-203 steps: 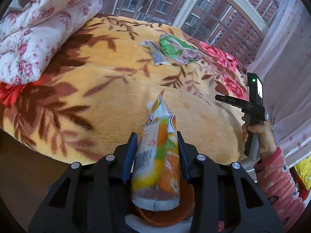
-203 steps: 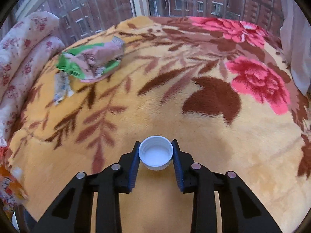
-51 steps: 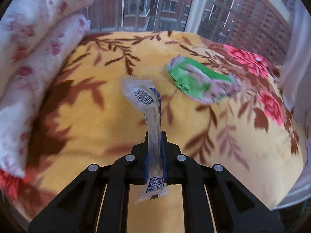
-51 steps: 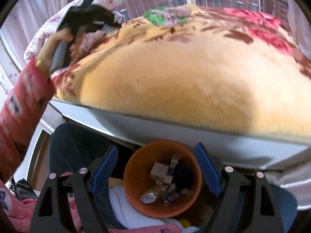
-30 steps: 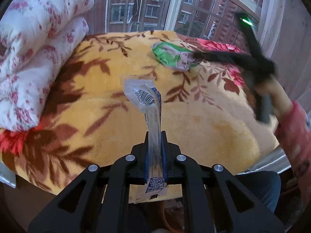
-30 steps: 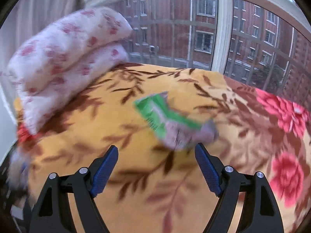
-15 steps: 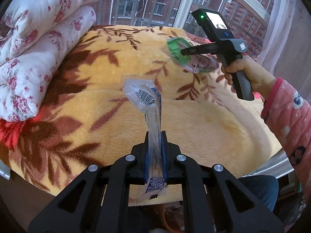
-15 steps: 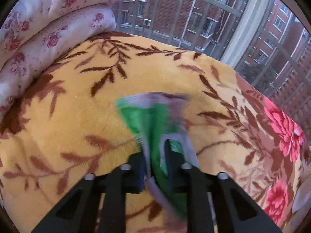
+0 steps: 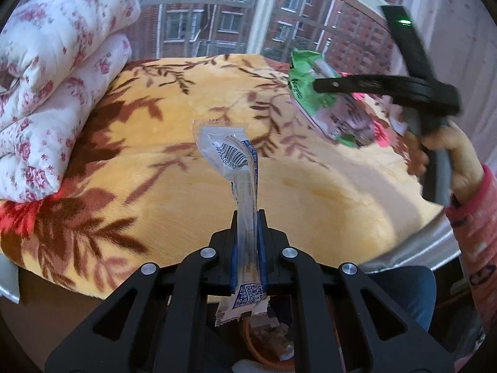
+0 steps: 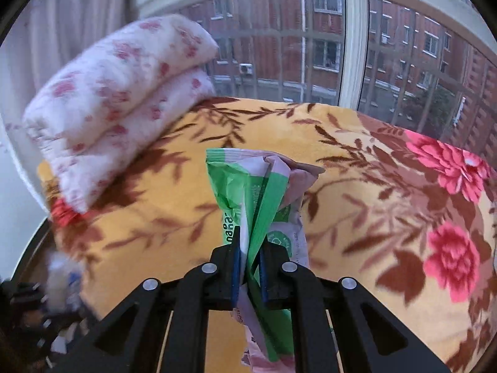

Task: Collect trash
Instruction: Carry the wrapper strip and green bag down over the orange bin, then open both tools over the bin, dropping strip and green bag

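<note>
From your left wrist camera, your left gripper (image 9: 247, 242) is clamped tight on a clear wrapper (image 9: 239, 186) with a barcode, which stands up from between the blue pads and hangs out below them too. It is off the bed (image 9: 192, 143), above the near edge of the yellow flowered blanket. Only this view shows your right hand (image 9: 447, 161) from outside: it grips the grey handle at the right, sleeve in pink, with the right gripper (image 9: 323, 86) reaching in level toward the left and the green packet (image 9: 323, 105) dangling from its tip over the far right part of the bed. A folded floral quilt (image 9: 52, 93) lies along the left edge. Below your gripper, a sliver of an orange bin (image 9: 264, 351) shows, and past the bed's near right corner a patch of blue cloth.

From your right wrist camera, your right gripper (image 10: 249, 259) is closed hard on the crumpled green packet (image 10: 257, 199), which fans out above the pads and trails down beneath them, held clear of the blanket. This view shows the packet's folds and its pinkish inner side close up, and the red flowers on the bed's (image 10: 388, 202) right side. The quilt (image 10: 118, 99) sits at the far left corner. Your left gripper shows only as a dark blur at the lower left.
</note>
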Demonstrator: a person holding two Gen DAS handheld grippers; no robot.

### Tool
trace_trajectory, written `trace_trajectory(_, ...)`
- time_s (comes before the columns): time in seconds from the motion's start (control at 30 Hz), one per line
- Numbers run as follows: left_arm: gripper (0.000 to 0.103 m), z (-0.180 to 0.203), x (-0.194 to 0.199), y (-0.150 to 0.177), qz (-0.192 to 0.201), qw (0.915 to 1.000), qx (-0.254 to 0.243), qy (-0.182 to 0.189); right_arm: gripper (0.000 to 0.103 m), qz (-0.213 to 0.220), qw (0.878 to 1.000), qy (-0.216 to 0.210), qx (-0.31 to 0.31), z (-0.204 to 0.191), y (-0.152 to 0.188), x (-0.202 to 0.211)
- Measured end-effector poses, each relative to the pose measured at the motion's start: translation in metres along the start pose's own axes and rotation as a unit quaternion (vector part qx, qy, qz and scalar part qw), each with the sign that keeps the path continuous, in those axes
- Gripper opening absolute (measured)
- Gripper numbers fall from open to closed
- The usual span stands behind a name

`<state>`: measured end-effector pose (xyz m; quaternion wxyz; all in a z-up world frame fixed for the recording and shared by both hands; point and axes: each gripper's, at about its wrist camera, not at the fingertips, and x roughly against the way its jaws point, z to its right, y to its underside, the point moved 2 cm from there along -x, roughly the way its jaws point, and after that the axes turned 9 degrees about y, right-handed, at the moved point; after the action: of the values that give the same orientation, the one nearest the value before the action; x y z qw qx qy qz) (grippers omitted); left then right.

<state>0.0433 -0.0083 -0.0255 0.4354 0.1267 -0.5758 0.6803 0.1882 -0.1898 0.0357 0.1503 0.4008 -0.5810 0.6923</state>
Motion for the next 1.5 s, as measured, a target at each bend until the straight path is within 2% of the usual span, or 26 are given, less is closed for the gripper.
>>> trace_trajectory(0.13, 0.009, 0.023, 0.007, 0.01, -0.005, 0.9997, -0.018, 0.016, 0.009, 0.012, 1.0, -0.015, 0.005, -0.007, 0.045, 0.056)
trace_trajectory(0.3, 0.009, 0.048, 0.014, 0.028, -0.019, 0.9983, -0.043, 0.035, 0.009, 0.013, 1.0, -0.027, 0.001, -0.02, 0.105, 0.104)
trace_trajectory(0.6, 0.009, 0.079, 0.001, 0.086, -0.087, 0.9912, -0.081, 0.058, 0.009, -0.001, 0.999, -0.034, -0.017, -0.041, 0.188, 0.146)
trace_trajectory(0.77, 0.009, 0.086, -0.02, 0.119, -0.135, 0.9847, -0.087, 0.068, 0.009, -0.027, 0.998, -0.036, -0.034, -0.046, 0.229, 0.144)
trace_trajectory(1.1, 0.009, 0.087, -0.07, 0.162, -0.211, 0.9721, -0.078, 0.068, 0.01, -0.121, 0.989, -0.043, -0.075, -0.053, 0.299, 0.096)
trace_trajectory(1.23, 0.009, 0.08, -0.09, 0.176, -0.239, 0.9671, -0.063, 0.062, 0.01, -0.144, 0.985, -0.047, -0.084, -0.055, 0.311, 0.082)
trace_trajectory(1.5, 0.009, 0.07, -0.105, 0.185, -0.261, 0.9627, -0.05, 0.052, 0.01, -0.16, 0.981, -0.046, -0.103, -0.053, 0.318, 0.066)
